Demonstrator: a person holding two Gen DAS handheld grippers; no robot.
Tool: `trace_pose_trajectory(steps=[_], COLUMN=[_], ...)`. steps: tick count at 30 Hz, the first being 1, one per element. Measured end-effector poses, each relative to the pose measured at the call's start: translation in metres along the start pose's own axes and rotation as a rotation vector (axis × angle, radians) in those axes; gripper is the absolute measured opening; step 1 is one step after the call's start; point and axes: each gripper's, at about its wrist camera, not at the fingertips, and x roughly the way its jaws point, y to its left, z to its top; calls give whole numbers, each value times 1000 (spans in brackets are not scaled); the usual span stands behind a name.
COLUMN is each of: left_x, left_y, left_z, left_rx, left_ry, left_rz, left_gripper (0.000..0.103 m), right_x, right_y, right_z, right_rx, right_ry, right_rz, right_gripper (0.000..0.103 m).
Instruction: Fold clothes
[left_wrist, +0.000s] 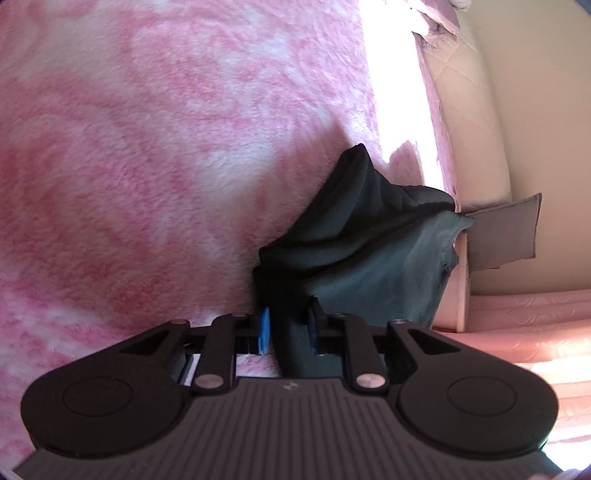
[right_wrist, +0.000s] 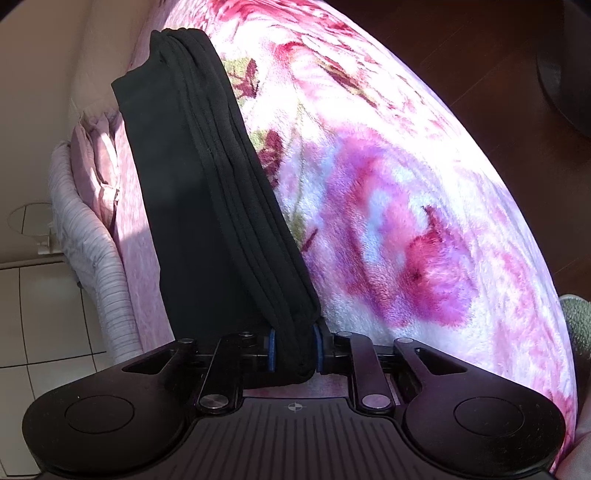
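Observation:
A dark green-black garment (left_wrist: 354, 236) is bunched over the pink fleece blanket (left_wrist: 155, 155). My left gripper (left_wrist: 290, 330) is shut on a fold of it, blue pads pressed to both sides of the cloth. In the right wrist view the same dark garment (right_wrist: 199, 192) stretches away from me as a long band with several stacked folded edges. My right gripper (right_wrist: 294, 350) is shut on its near end, the cloth filling the gap between the blue pads. The garment hangs taut above the flowered blanket (right_wrist: 406, 221).
The bed's edge with a quilted pale mattress side (left_wrist: 469, 110) and a pink bed skirt (left_wrist: 524, 332) lies to the right. A grey pad (left_wrist: 506, 232) leans on the wall. Pink pillows (right_wrist: 96, 162), a white striped cushion (right_wrist: 92, 258), tiled floor and dark wood floor (right_wrist: 498, 55) surround the bed.

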Motion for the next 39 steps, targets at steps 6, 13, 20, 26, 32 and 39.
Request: trace_pose_trajectory(steps=[6,13,20,26,32,39], left_x=[-19,-29,-17,0,23,58], left_y=[-29,-85,-125,-149,-177,-209], left_z=[1,8,8,12,23,39], left_rx=[31,80,65,42,42,63], left_ry=[-29,-82,-137,-172,-185,-182], left_rz=[-33,-94,-120,-108,-94,-61], left_gripper=[7,7,7,6,7,6], right_x=[-12,-28,-30,-21,-4,19], right_y=[15,34,49,65,78,90], right_z=[9,35,80,120,158,201], right_rx=[37,121,223,268,345,476], right_ry=[62,125,185,229,255,280], right_rz=[7,107,155,166,165,167], right_gripper=[11,11,11,11,11,11])
